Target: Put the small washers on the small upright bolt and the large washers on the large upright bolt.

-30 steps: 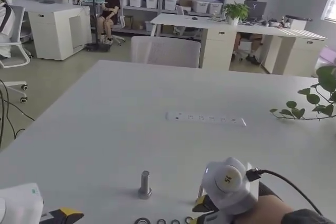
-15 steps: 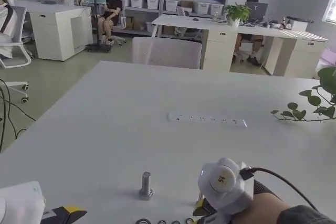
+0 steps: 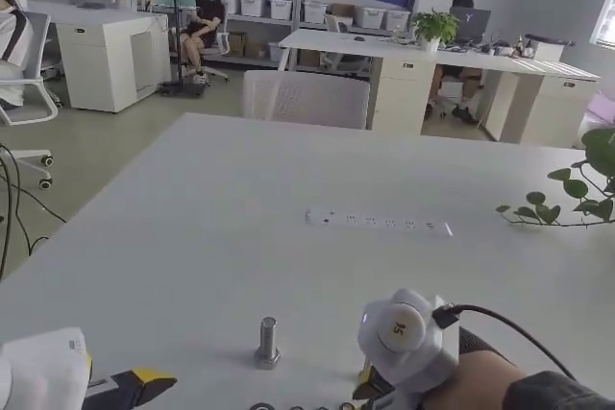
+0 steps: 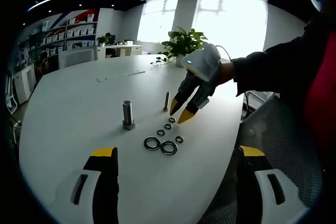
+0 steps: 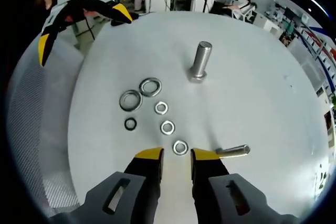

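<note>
A plain white workbench top (image 5: pixel 252 77) carries two bolts and a scatter of loose washers.

The right tongs (image 5: pixel 177 156), black with yellow tips, point down at the table. Their jaws stand a narrow gap apart with nothing between them. Straight ahead of that gap, just off the tips, lies a small silver steel ring washer (image 5: pixel 180 147). Two more small silver washers (image 5: pixel 167 127) run in a line beyond it. A small dark washer (image 5: pixel 130 124) lies off to the left of the jaws. Two large steel ring washers (image 5: pixel 130 99) lie side by side further out on that side. The thin small steel bolt (image 5: pixel 233 150) stands just beside the right-hand jaw tip. The thick large steel hex bolt (image 5: pixel 200 61) stands upright well beyond the washers. Both bolts are bare.

The left tongs (image 4: pixel 177 153) hang back, jaws spread wide and empty, with the washers ahead of them.

Compared with a second ago, the head view shows the right tongs (image 3: pixel 370 393) a little closer sideways to the large bolt. The yellow tip of the left tongs also reaches further in. This looks like the final approach to the first small washer, and no washer has been lifted yet.
</note>
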Tool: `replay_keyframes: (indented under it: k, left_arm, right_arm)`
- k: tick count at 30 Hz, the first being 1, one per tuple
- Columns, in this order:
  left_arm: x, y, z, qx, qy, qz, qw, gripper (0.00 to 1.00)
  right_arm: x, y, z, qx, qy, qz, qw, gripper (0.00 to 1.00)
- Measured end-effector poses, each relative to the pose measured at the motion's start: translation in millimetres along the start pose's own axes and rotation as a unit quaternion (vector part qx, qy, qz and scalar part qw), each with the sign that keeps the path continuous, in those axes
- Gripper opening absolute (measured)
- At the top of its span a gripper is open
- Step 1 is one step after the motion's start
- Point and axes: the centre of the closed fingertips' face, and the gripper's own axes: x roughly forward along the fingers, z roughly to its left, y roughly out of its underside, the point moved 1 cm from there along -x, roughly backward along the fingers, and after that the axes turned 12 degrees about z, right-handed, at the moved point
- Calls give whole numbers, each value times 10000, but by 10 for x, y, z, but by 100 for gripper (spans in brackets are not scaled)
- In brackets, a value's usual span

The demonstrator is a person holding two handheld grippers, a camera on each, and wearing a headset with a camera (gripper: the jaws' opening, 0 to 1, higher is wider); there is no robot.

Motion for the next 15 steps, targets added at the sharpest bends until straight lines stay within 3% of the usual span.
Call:
replay_keyframes:
  k: [15]
  left_arm:
    - [110,-45,18,43,90,21,9999,93]
  right_arm:
    - [15,-3,-29,-63,-1,100,9999,22]
